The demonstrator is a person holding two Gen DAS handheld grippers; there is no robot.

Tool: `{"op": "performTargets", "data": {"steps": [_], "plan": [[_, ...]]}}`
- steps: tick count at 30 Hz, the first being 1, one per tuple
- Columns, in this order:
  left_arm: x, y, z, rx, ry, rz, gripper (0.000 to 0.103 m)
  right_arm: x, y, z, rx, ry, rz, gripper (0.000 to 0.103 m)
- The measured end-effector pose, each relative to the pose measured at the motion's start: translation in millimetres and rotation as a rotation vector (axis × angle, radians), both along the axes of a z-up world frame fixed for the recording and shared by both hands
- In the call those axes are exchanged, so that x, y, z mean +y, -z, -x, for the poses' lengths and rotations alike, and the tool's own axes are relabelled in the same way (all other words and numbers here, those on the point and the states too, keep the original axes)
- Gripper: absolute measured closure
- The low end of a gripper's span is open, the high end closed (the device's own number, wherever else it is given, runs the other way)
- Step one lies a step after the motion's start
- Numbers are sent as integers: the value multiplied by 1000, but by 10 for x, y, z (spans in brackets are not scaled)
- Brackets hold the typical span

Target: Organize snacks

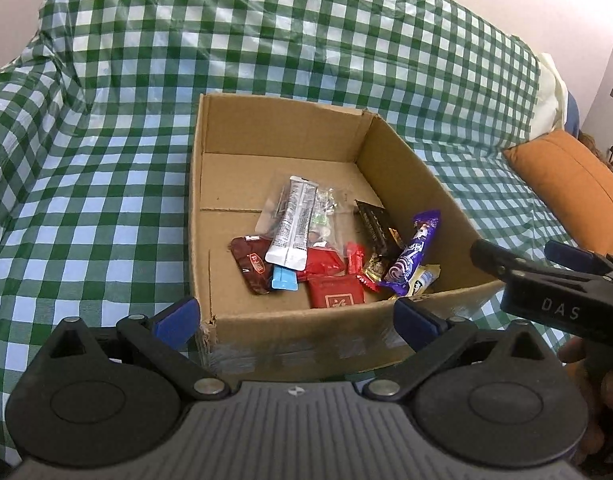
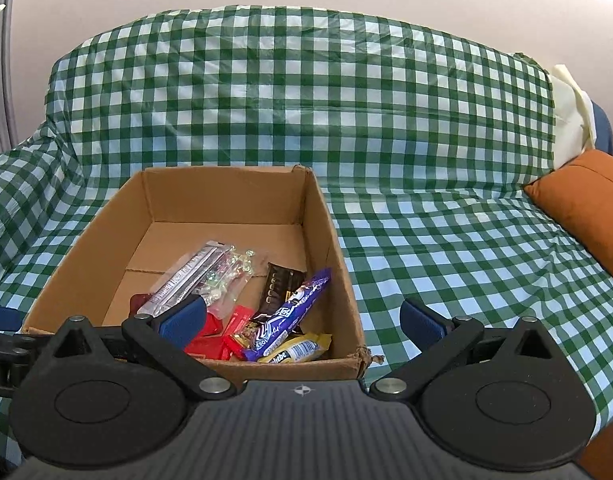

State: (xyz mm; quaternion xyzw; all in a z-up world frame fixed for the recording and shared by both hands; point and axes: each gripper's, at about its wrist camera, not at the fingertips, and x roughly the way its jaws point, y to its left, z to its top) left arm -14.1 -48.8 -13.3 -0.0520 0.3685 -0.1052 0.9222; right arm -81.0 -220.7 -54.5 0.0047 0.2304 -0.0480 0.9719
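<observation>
An open cardboard box [image 1: 402, 168] [image 2: 330, 240] sits on a green checked cloth and holds several wrapped snacks. Among them are a purple bar [image 1: 416, 254] [image 2: 294, 314], a silver pouch [image 1: 292, 224] [image 2: 186, 276], a red square packet [image 1: 336, 296], a dark bar [image 1: 376, 224] [image 2: 278, 282] and a yellow-white packet [image 2: 296, 350]. My left gripper [image 1: 296, 318] hangs open just before the box's near wall, with nothing between its fingers. My right gripper [image 2: 302, 322] is open above the box's near right corner, also holding nothing. The right gripper's body [image 1: 554, 284] shows at the right of the left wrist view.
The checked cloth [image 1: 106, 160] [image 2: 446, 240] drapes over a sofa seat and backrest. An orange cushion [image 1: 574, 192] [image 2: 586, 208] lies at the right end, with a cream fabric [image 2: 570, 108] behind it. Bare cloth stretches to the right and left of the box.
</observation>
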Motion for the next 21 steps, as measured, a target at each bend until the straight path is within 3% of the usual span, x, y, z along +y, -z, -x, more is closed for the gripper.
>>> {"op": "performTargets", "data": {"steps": [21], "plan": [[13, 11, -21, 9, -3, -5, 0, 9, 2, -14, 4, -10, 8, 1]]}}
